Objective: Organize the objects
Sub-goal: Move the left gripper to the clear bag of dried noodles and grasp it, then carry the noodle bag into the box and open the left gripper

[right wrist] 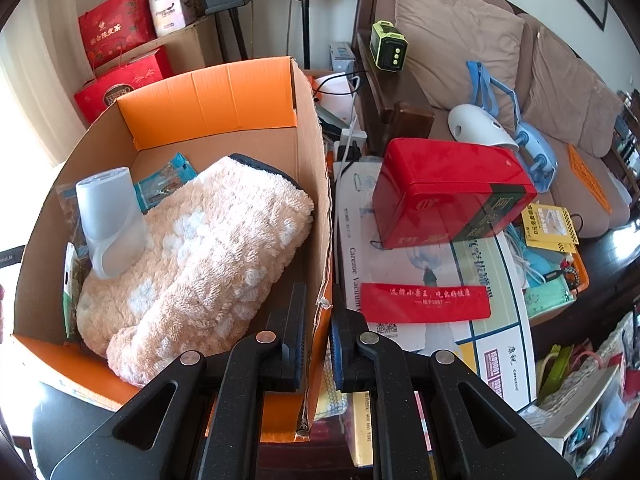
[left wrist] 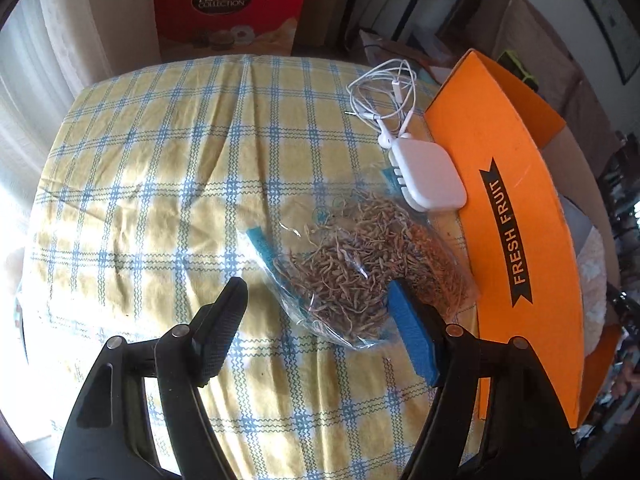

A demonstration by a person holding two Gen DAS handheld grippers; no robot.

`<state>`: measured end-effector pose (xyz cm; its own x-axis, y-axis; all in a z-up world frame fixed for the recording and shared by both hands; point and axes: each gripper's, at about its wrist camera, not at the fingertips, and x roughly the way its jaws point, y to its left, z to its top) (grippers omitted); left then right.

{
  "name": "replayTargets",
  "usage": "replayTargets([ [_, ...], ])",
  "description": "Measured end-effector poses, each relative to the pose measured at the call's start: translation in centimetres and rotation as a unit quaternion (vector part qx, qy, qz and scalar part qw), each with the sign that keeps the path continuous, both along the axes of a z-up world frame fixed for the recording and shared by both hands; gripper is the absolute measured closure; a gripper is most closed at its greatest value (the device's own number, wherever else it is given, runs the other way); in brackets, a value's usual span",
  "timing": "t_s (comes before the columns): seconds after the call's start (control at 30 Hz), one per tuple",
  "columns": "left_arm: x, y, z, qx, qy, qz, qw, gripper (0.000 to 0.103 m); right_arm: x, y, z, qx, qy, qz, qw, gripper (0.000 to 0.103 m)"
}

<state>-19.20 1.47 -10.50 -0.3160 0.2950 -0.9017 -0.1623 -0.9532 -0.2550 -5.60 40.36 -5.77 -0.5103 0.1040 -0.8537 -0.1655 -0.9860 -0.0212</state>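
Observation:
A clear zip bag of dried brown herbs (left wrist: 360, 264) lies on the yellow checked tablecloth (left wrist: 160, 184). My left gripper (left wrist: 316, 304) is open just above the bag's near end, one finger on each side. A white charger (left wrist: 430, 174) and a tangled white earphone cable (left wrist: 384, 92) lie beyond it, beside the orange "FRESH FRUIT" box (left wrist: 516, 216). My right gripper (right wrist: 318, 316) is shut on the right wall of that cardboard box (right wrist: 316, 184). Inside the box lie a fluffy peach blanket (right wrist: 200, 264), a pale grey bottle (right wrist: 110, 220) and a teal packet (right wrist: 164, 184).
A red chocolate box (left wrist: 228, 8) stands behind the table. To the right of the cardboard box are a red tin (right wrist: 448, 196), a white vacuum carton (right wrist: 432, 280), a red packet (right wrist: 424, 302), a green device (right wrist: 388, 46) and a sofa (right wrist: 480, 40) with clutter.

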Motion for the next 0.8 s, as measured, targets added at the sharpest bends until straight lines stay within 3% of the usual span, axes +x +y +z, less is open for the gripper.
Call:
replayTargets([
  [0.07,-0.1,0.1,-0.2,0.02,-0.014,-0.01,0.9996,0.057,0.0,0.0,-0.1,0.0,-0.001,0.0,1.0,0.093],
  [0.2,0.2,0.5,0.3,0.025,-0.011,-0.015,0.9995,0.082,0.0,0.1,-0.1,0.0,-0.001,0.0,1.0,0.093],
  [0.3,0.6,0.7,1.2,0.028,-0.001,-0.019,0.9994,0.093,0.0,0.1,-0.1,-0.001,-0.001,0.0,1.0,0.093],
  [0.57,1.9,0.5,6.3,0.056,0.051,-0.025,0.9968,0.094,-0.1,0.0,-0.1,-0.001,-0.001,0.0,1.0,0.093],
  [0.8,2.9,1.1,12.0,0.094,0.116,-0.038,0.9881,0.094,0.0,0.1,-0.2,-0.003,0.0,-0.001,1.0,0.093],
])
